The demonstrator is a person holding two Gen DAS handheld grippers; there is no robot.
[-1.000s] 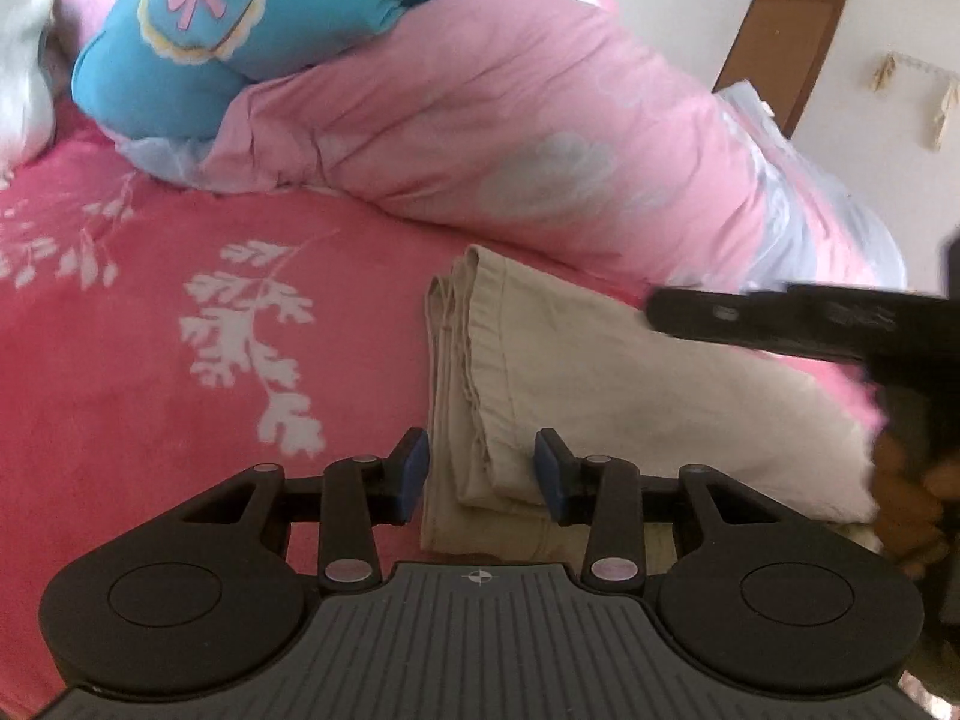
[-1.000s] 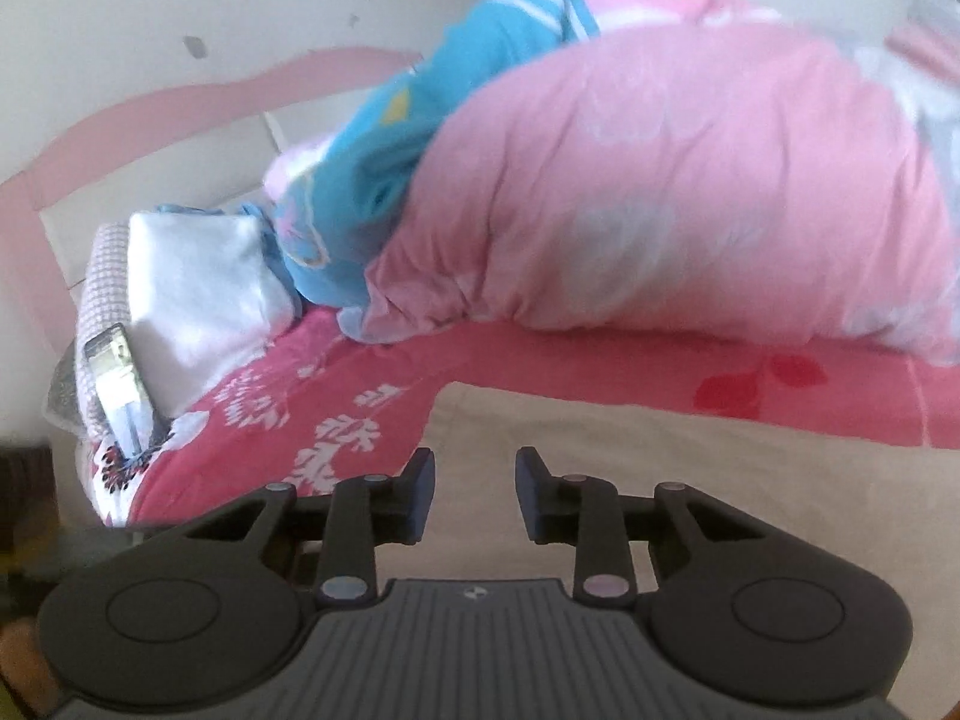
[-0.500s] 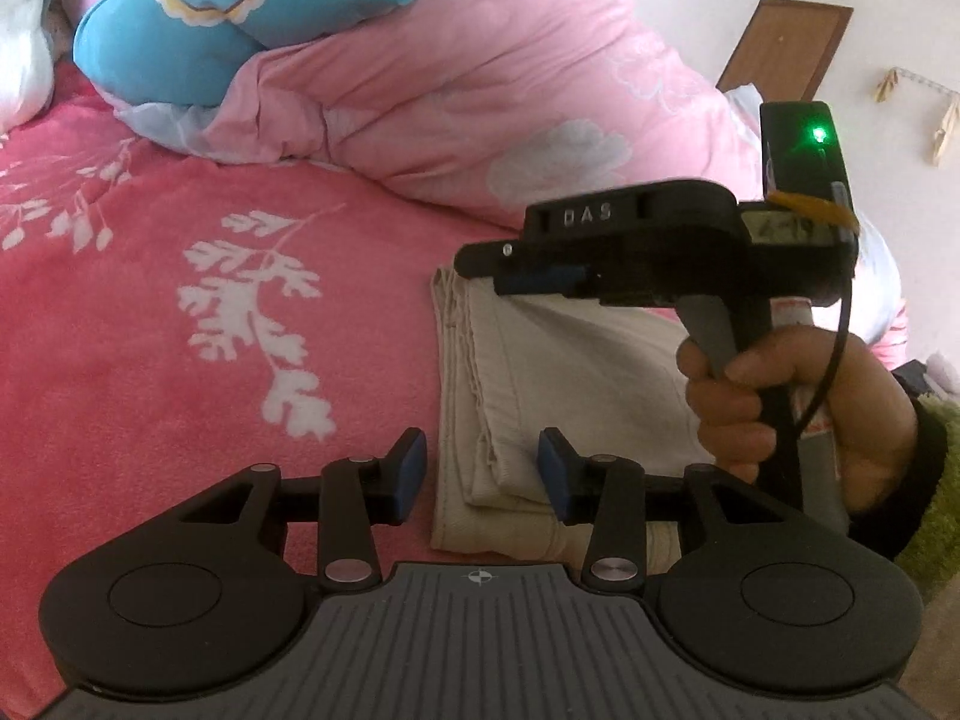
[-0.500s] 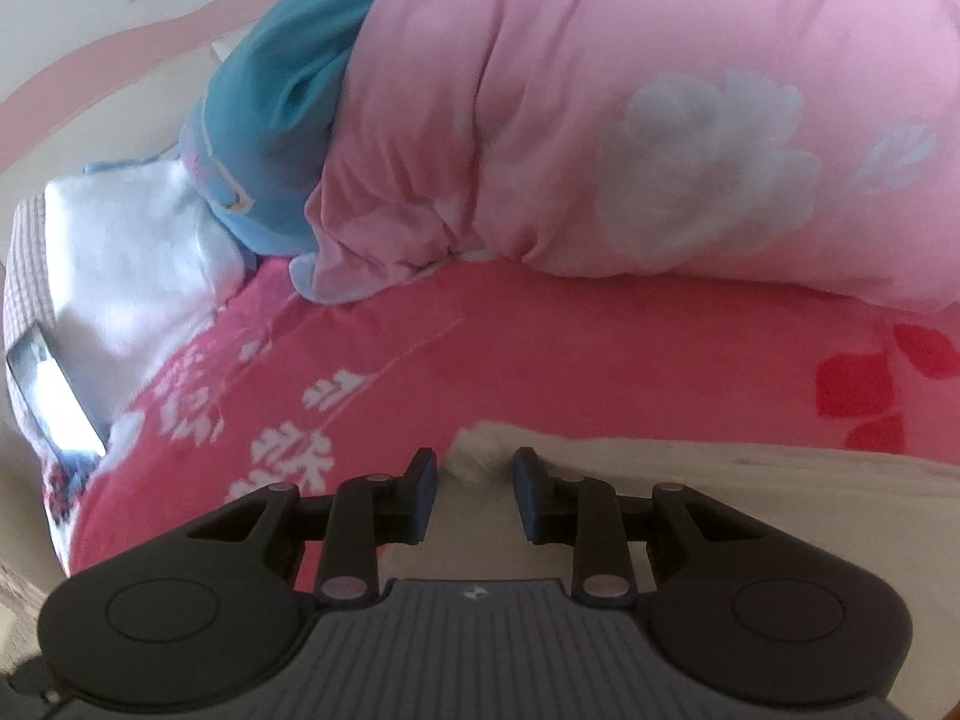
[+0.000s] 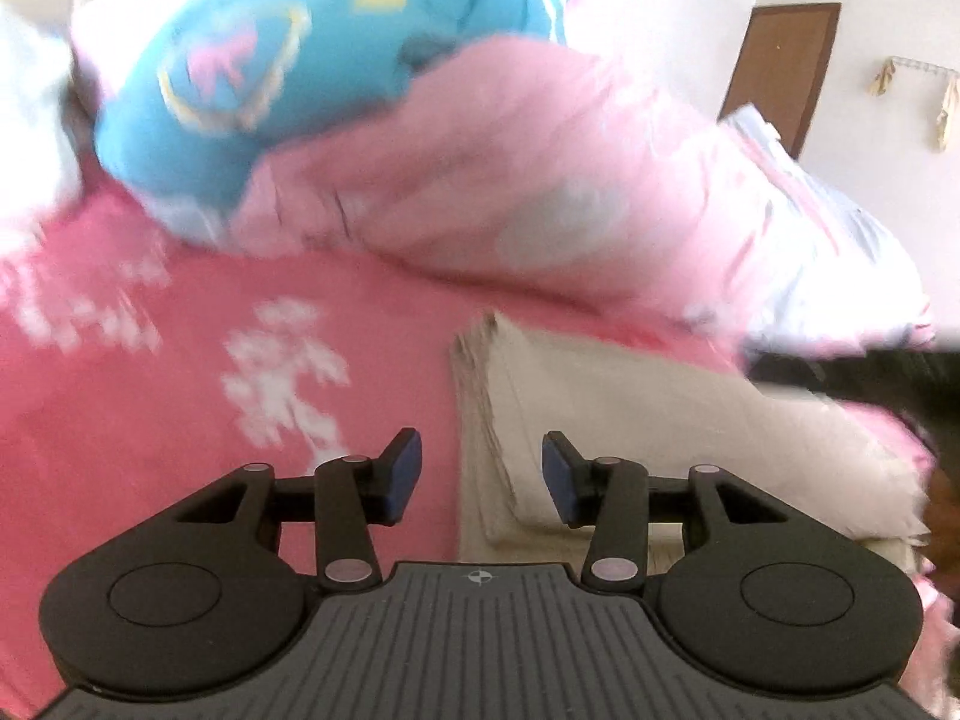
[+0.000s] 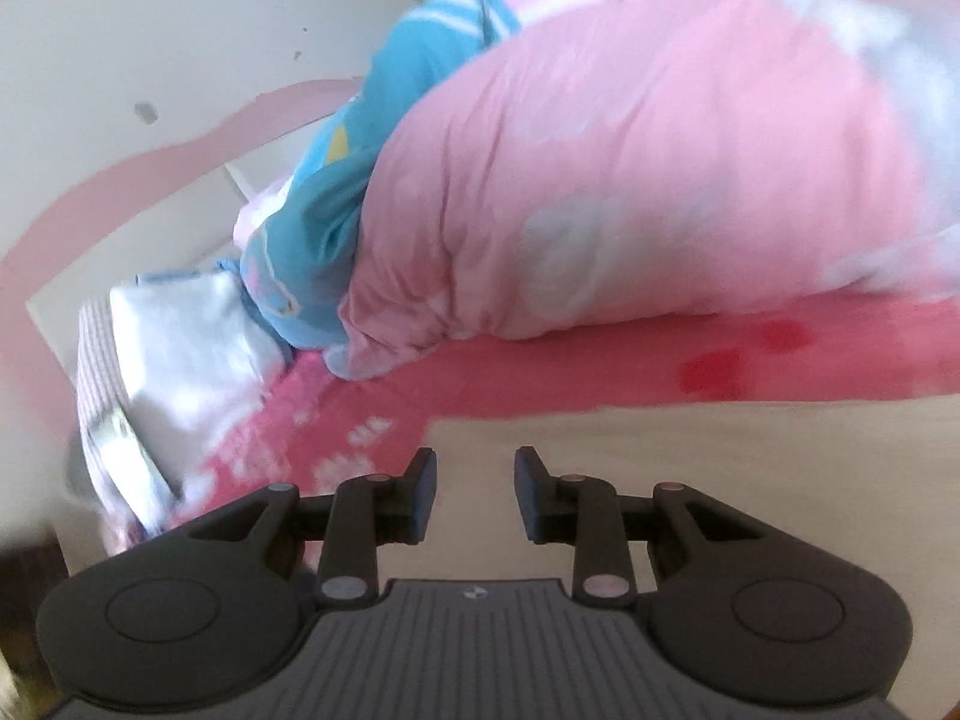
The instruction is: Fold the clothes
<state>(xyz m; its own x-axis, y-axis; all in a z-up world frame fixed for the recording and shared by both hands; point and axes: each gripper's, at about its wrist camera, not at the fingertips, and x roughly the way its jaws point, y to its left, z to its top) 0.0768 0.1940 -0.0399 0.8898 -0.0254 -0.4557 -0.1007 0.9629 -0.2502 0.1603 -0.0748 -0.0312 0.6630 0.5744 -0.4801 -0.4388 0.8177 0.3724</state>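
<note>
Pink duvet [image 5: 540, 180] and blue pillow [image 5: 288, 78] on bedsheet [image 5: 180, 420].

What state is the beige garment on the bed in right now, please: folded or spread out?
Folded. The beige garment lies as a compact rectangle on the pink blanket, with several stacked layer edges showing along its left side.

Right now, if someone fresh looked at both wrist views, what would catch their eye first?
The big pink quilt heaped across the back of the bed, with a bright blue blanket bunched against its left end. In front, a folded beige garment lies flat on the pink floral bedspread, just beyond both open, empty tongs.
</note>
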